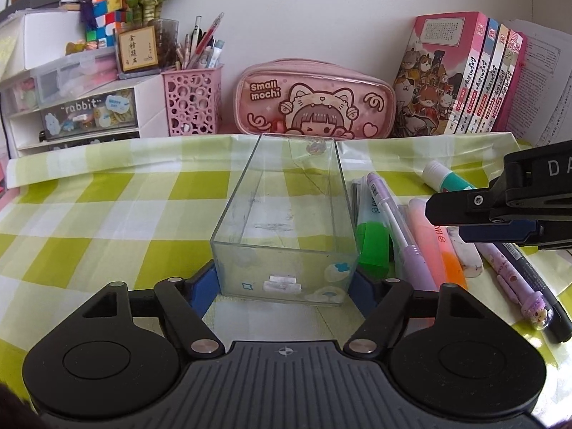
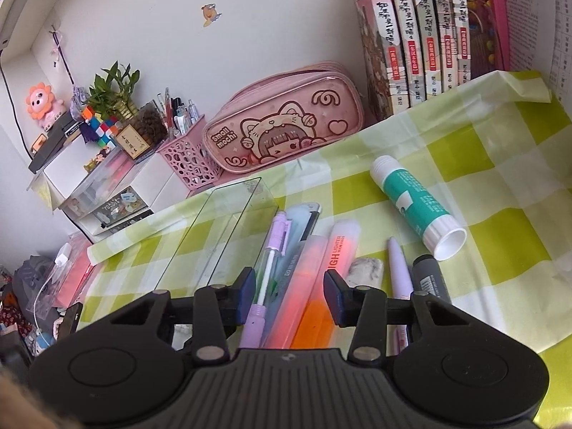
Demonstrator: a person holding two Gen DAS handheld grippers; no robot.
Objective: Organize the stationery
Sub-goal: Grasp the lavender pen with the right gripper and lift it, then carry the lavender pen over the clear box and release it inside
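Dark marker [image 2: 430, 279] half behind right hand-held gripper [image 2: 289, 295]

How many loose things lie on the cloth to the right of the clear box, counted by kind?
Highlighters: 2 (green, pink)
Pens: 3 (lilac, lilac with charm, dark)
Eraser: 1
Glue stick: 1
Total: 7

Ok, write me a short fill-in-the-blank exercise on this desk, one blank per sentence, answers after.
1. The left gripper is shut on the clear rectangular ____.
2. The pink zipped pencil case reads "Small ____".
3. The white-and-teal glue stick lies on the green-and-white ____ tablecloth.
4. The right gripper hovers over the pink-and-orange ____.

Answers: box; mochi; checked; highlighter
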